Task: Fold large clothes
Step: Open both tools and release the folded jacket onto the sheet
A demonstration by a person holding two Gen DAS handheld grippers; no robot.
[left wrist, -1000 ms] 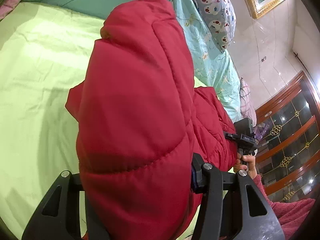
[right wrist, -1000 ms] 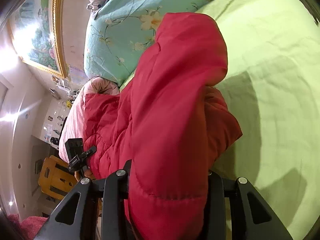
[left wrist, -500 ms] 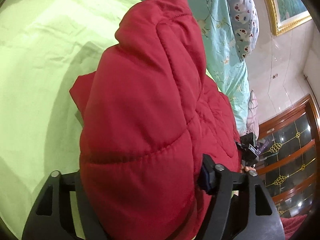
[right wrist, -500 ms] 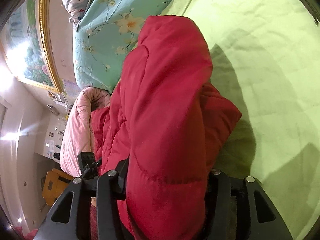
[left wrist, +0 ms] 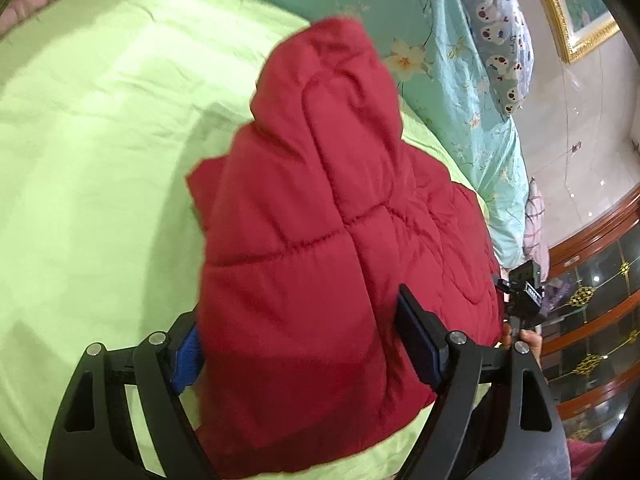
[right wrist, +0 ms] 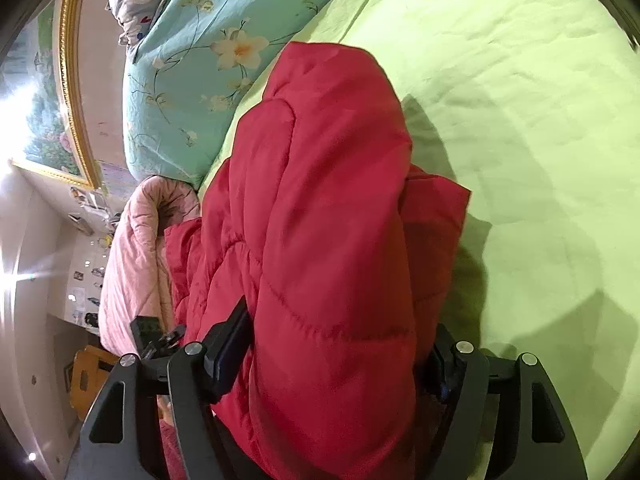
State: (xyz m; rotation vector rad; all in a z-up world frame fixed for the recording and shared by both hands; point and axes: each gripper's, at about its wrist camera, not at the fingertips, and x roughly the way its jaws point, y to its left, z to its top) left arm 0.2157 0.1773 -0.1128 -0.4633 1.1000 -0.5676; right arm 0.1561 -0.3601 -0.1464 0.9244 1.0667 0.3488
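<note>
A red quilted puffer jacket (left wrist: 328, 216) lies bunched and folded over on a light green bedsheet (left wrist: 88, 152). My left gripper (left wrist: 300, 344) has its jaws spread wide with a thick fold of the jacket between its blue pads. In the right wrist view the jacket (right wrist: 332, 240) fills the middle, and my right gripper (right wrist: 340, 352) has its jaws spread around another thick fold. The right gripper also shows at the jacket's far side in the left wrist view (left wrist: 524, 292).
A teal floral quilt (left wrist: 460, 92) and a patterned pillow (left wrist: 500, 48) lie at the head of the bed. A pink quilt (right wrist: 132, 256) lies beside the jacket. A dark wood cabinet (left wrist: 592, 312) and a gold-framed picture (right wrist: 44, 104) stand beyond the bed.
Both grippers have drawn back and lowered with the jacket, so more green sheet shows around it. Both sets of jaws now stand wider apart around the folds.
</note>
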